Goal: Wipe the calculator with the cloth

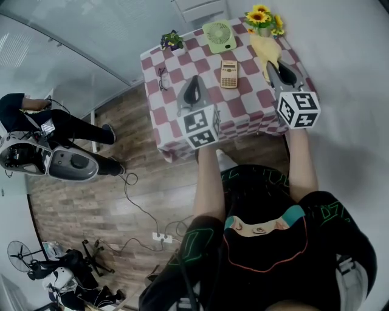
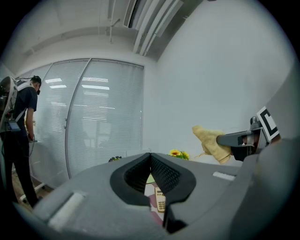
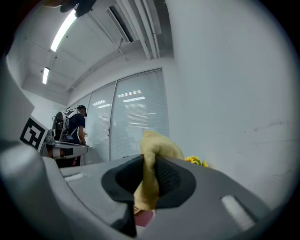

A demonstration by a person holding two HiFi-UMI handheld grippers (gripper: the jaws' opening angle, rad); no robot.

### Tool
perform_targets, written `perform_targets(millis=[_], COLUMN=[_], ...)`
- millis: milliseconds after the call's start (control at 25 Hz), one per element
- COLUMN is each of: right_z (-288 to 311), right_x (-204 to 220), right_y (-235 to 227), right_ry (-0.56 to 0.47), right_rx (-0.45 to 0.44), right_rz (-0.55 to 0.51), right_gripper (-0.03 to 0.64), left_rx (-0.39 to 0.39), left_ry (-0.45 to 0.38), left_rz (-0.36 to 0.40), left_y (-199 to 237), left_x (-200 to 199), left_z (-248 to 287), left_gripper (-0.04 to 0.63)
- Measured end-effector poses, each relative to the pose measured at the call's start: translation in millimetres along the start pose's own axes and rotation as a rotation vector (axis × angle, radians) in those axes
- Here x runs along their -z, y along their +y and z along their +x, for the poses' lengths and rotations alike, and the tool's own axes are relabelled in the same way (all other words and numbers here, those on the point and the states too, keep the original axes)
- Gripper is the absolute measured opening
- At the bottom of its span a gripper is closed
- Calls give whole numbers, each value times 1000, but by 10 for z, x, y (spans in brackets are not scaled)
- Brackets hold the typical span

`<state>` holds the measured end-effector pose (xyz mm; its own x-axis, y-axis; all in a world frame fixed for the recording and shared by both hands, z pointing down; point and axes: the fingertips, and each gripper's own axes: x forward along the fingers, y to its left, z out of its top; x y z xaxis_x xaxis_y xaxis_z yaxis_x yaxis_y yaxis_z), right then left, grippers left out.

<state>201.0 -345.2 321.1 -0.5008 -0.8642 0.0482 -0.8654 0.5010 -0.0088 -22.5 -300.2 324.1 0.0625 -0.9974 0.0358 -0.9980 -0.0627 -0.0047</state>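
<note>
The tan calculator [image 1: 229,74] lies flat near the middle of the checkered table [image 1: 243,115]; it also peeks out low between the left jaws as the calculator [image 2: 161,200]. My left gripper [image 1: 193,82] hovers above the table to the calculator's left, shut with nothing held, its tips meeting in the left gripper view [image 2: 150,155]. My right gripper [image 1: 278,65] is to the calculator's right and is shut on the yellow cloth [image 1: 266,47]. That cloth [image 3: 151,159] bulges up between its pads and shows lifted in the air as the cloth [image 2: 211,140].
On the table stand a green fan [image 1: 219,35], sunflowers [image 1: 262,17] and a small potted plant [image 1: 172,40]; eyeglasses [image 1: 162,78] lie at the left. A white wall runs to the right. A person [image 3: 77,124] stands by the glass partition.
</note>
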Motion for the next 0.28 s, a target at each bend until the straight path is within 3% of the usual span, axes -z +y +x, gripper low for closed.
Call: perform_targets(millis=[280], right_z=[59], right_x=[-61], right_y=[-29], right_ry=[-15], right_rx=[-11], right_rz=[-22], right_gripper=[64], left_rx=[2], left_ry=[-8], left_rz=[11], left_y=[-6], left_x=[-34], left_z=[64], left_gripper=[9])
